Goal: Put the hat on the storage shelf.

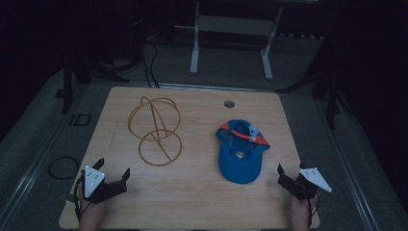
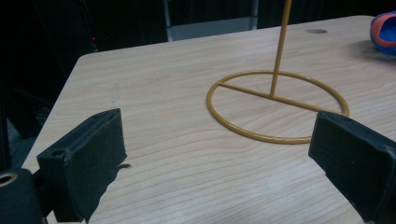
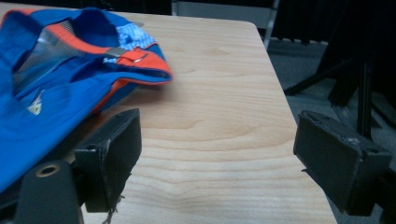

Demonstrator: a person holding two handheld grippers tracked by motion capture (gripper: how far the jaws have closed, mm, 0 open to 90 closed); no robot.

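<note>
A blue cap [image 1: 239,151] with orange trim lies upside down on the right half of the wooden table [image 1: 202,192]. A yellow wire stand [image 1: 155,130], with a round base ring and hoops on top, stands on the left half. My left gripper [image 1: 114,167] rests at the front left corner, open, with bare wood between its jaws. In the left gripper view the stand's base ring [image 2: 278,105] lies just ahead of the open gripper [image 2: 217,154]. My right gripper [image 1: 291,168] is at the front right, open and holding nothing. In the right gripper view the cap [image 3: 56,88] lies ahead to the left of the gripper [image 3: 219,154].
A round cable hole [image 1: 229,103] sits near the table's far edge. Behind the table stands a white desk frame [image 1: 231,29], with dark stands and cables on the floor. A cable loop [image 1: 63,167] lies on the floor at the left. The table's right edge [image 3: 299,140] runs close to my right gripper.
</note>
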